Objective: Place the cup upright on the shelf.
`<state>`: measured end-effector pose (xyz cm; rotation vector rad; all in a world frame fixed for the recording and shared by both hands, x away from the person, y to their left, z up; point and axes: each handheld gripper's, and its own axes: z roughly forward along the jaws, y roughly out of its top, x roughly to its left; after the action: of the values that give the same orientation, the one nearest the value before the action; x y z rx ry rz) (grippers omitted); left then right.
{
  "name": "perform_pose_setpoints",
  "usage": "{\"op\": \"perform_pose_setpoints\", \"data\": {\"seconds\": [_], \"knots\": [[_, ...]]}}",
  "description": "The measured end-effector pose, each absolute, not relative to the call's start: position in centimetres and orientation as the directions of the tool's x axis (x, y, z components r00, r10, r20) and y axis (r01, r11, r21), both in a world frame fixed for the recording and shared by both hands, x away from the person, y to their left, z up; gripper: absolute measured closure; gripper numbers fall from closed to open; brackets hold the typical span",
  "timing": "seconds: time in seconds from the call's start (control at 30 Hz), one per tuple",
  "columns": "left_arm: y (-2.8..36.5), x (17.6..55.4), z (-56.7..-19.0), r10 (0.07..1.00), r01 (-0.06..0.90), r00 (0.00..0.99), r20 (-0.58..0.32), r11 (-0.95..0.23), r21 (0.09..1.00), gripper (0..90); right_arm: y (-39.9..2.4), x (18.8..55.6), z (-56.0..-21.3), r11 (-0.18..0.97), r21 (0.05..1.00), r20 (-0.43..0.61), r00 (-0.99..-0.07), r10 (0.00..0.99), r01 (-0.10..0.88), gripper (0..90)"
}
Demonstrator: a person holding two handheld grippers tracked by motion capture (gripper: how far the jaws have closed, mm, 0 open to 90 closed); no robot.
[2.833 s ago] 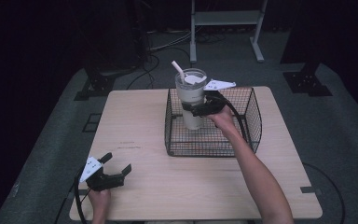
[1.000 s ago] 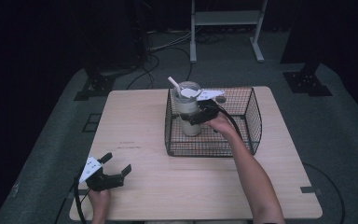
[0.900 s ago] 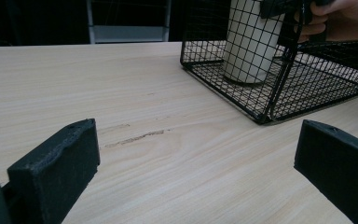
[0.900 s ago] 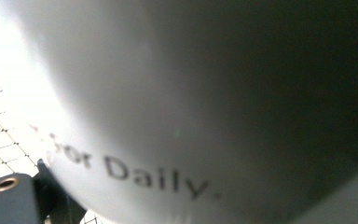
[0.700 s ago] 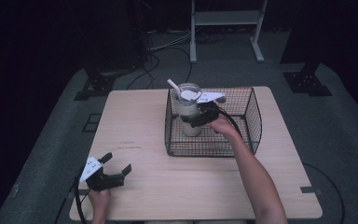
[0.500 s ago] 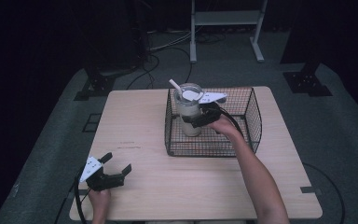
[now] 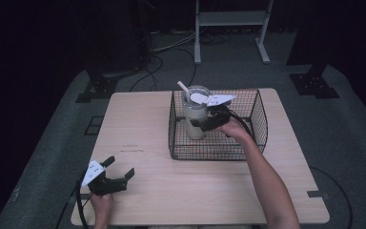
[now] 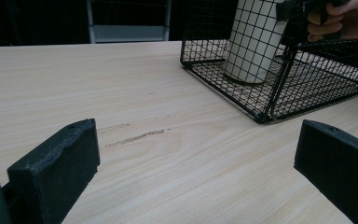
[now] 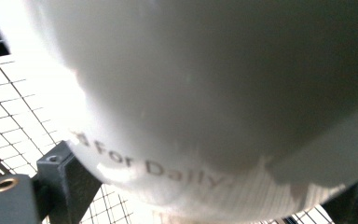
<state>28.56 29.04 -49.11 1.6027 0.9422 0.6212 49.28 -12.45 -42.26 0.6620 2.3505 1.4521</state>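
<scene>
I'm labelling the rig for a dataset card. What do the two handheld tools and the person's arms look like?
Both tools are black with blocky, squared jaws. The left tool carries a pale three-cornered plate and trails a black cable off the table edge. The right tool has the same pale plate and a black cable. The forearms are bare, with no sleeves visible.

cream-white tumbler [image 7: 195,119] with grey lettering, black wire basket [image 7: 257,136], pale wood-grain table [image 7: 138,133], black jaws

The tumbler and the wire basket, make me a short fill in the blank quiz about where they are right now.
1. The white tumbler stands inside the black wire ____.
2. The right gripper is closed on the ____.
3. The left gripper, near the table's front edge, has its jaws ____.

Missing words: basket; tumbler; open
</scene>
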Motion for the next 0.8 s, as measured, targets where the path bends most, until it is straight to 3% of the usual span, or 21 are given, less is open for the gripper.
{"op": "perform_pose_setpoints", "data": {"seconds": [0.8], "knots": [[29.0, 28.5, -49.1, 0.835, 0.247, 0.543, -0.086, -0.062, 0.967, 0.0, -13.5, 48.3, -41.5, 0.432, 0.873, -0.059, -0.831, 0.553, 0.226, 8.0]]}}
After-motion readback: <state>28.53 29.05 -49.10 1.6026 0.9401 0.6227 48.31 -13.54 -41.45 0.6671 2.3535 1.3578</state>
